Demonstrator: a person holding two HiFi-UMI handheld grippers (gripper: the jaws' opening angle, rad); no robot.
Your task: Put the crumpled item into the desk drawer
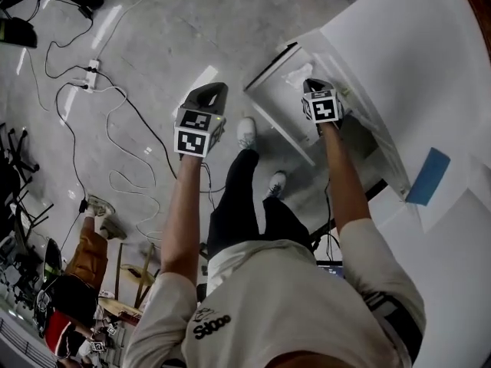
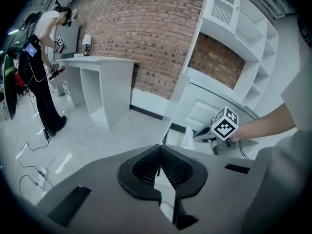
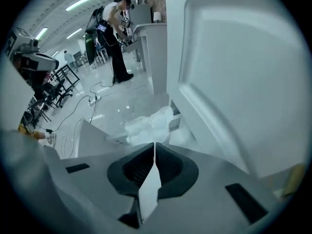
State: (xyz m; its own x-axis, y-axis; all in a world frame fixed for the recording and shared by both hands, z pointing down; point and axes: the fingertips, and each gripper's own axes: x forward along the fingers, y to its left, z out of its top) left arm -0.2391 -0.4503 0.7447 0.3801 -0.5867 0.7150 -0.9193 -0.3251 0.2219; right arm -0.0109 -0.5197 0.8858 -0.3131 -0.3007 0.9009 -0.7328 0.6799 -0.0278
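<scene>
- Reading the head view from left to right, I find the left gripper [image 1: 216, 93] at 11 o'clock from frame centre. It hangs over the floor [image 1: 153, 37], well apart from the drawer. In its own view the jaws meet tip to tip with nothing between them.
- At 1 o'clock from centre, the desk drawer [image 1: 270, 66] is open against the white desk [image 1: 399, 44]. The crumpled item [image 1: 295, 75] shows inside it.
- Just beside the item, at its 4 o'clock, the right gripper [image 1: 312, 85] points steeply down into the drawer. Its jaws are pressed together.
- In the right gripper view, the item lies at 12 o'clock, directly past the jaw tips. I cannot tell whether a fold is nipped there or the item lies free.
- Status, as I judge it: placement is done or nearly done. Remaining steps are to confirm release, back the right gripper out, and probably push the drawer shut.
- Item condition: white and thin, like tissue or paper, bunched into a loose, irregular wad with soft folds. I expect it to be light and to snag easily on the pads.
</scene>
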